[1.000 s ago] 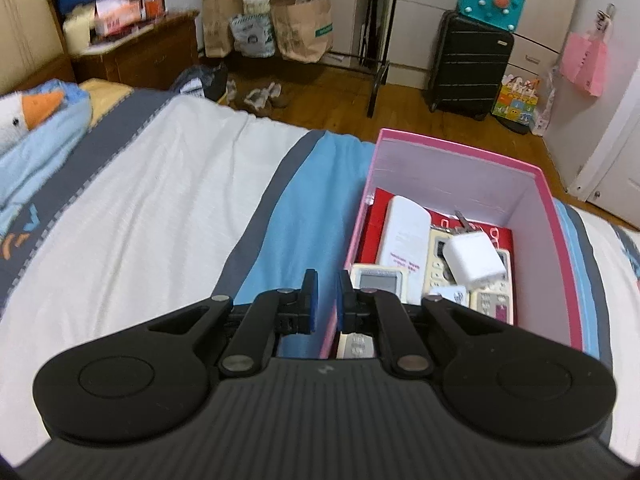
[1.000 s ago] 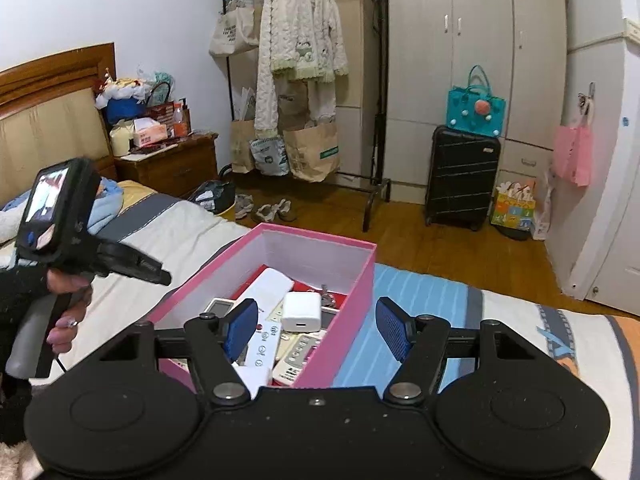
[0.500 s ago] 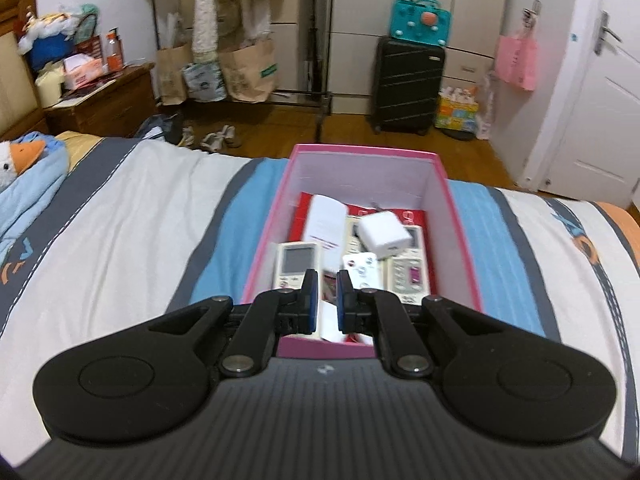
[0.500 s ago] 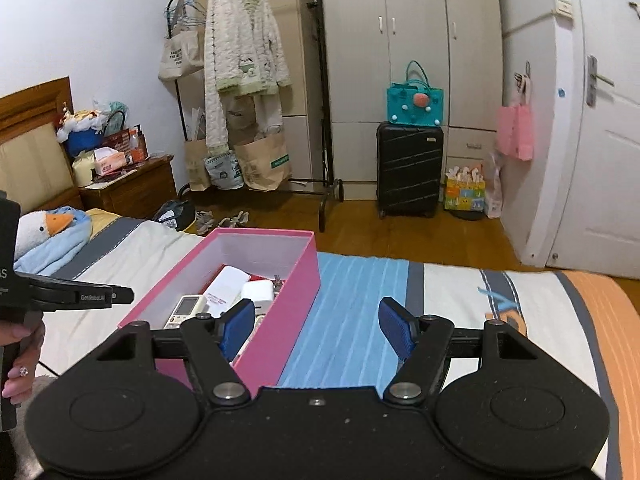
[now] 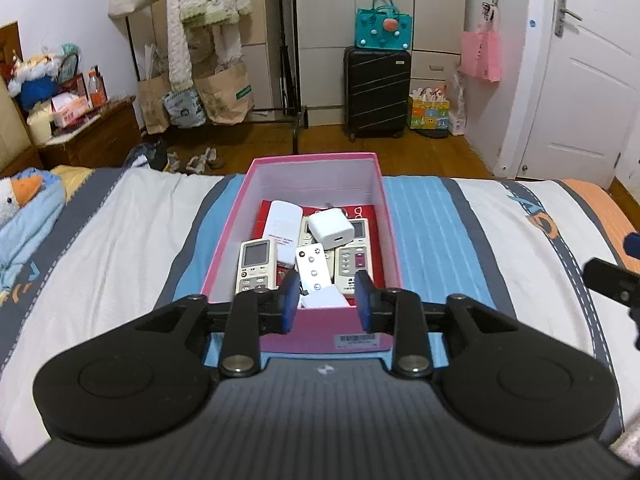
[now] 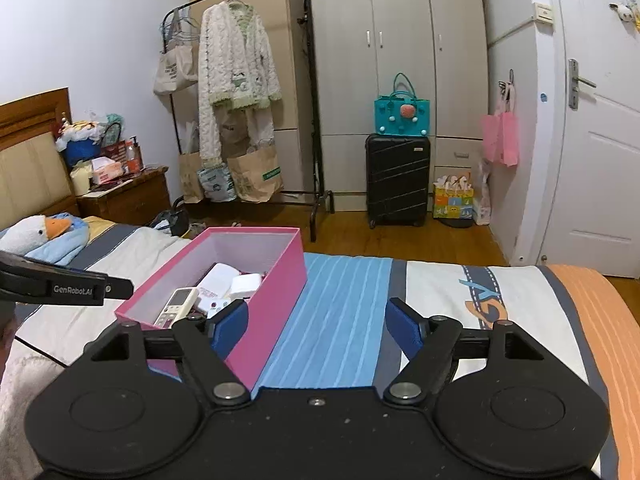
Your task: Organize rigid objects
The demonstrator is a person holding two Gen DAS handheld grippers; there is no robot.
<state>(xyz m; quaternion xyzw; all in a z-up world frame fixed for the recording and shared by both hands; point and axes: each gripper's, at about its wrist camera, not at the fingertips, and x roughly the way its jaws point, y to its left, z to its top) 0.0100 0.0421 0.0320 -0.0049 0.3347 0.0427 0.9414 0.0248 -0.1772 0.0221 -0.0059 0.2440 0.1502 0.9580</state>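
Since earlier frame, left gripper [image 5: 325,300] now squared up behind pink box [image 5: 244,216]; jaws just opening, narrow gap, nothing between. Right gripper [image 6: 316,326] jaws opening too, wide, empty, over blue stripe right of box. We judge left nearer. Box long axis runs away from left jaws; near end wall just ahead. Inside we note: remotes [image 5: 258,264], white charger [image 5: 331,229], red card beneath.

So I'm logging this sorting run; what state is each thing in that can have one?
pink box: lidless, upright on the bed, holding remotes and a white charger
left tongs: have just been opening, nothing between the pads
right tongs: open wide, have just been opening, empty
door: shut
wardrobe doors: shut
black suitcase: upright, closed
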